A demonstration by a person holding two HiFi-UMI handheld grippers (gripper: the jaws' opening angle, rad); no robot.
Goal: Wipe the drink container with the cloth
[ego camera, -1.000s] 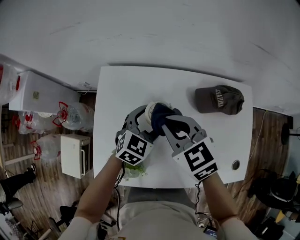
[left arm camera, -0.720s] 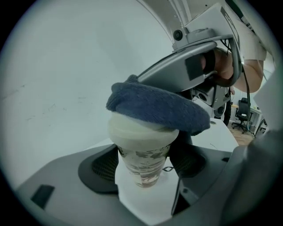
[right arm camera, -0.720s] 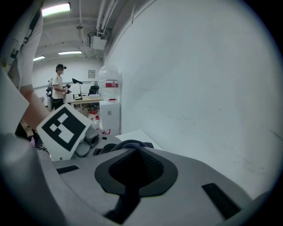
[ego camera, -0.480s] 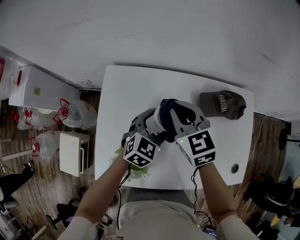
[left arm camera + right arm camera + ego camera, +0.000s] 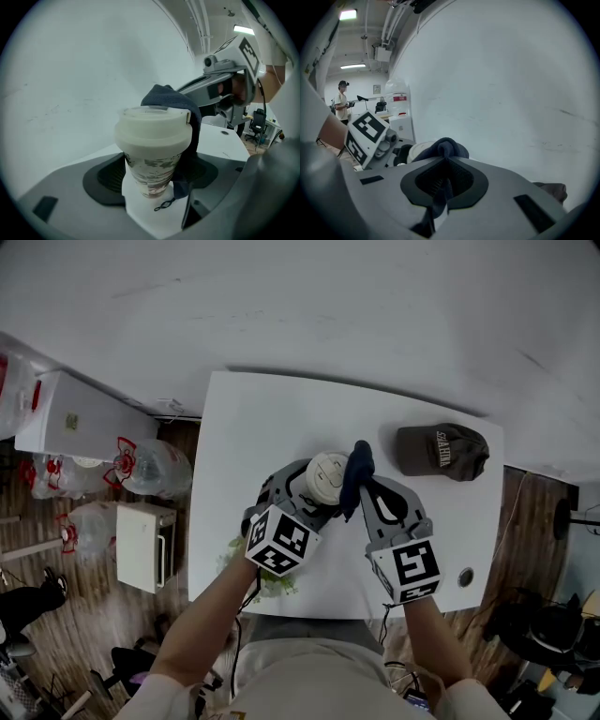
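The left gripper [image 5: 154, 179] has its fingers closed on the lower wall of the drink container [image 5: 153, 150], a tapered paper cup with a pale plastic lid. It stands upright near the middle of the white table [image 5: 253, 427]; whether its base rests on the table or hangs just above it cannot be told. On the container's right side, the dark blue cloth [image 5: 171, 98] drapes from the lid rim down the wall, and its lower end seems to lie between the cup and the finger on that side. Right of the container, the right gripper [image 5: 445, 180] has its fingers shut on a bunched fold of that cloth, which bulges out past the tips and presses against the lid's edge. Farther right of the container, well apart from it, a dark cap [image 5: 441, 448] lies on the table. The container looks light and thin-walled, so a hard squeeze would likely dent it or pop the lid. The low hold near the stiffer base seems sound. The cloth is limp and soft, best pinched by a thick fold so that it wraps the wall as it is drawn around.
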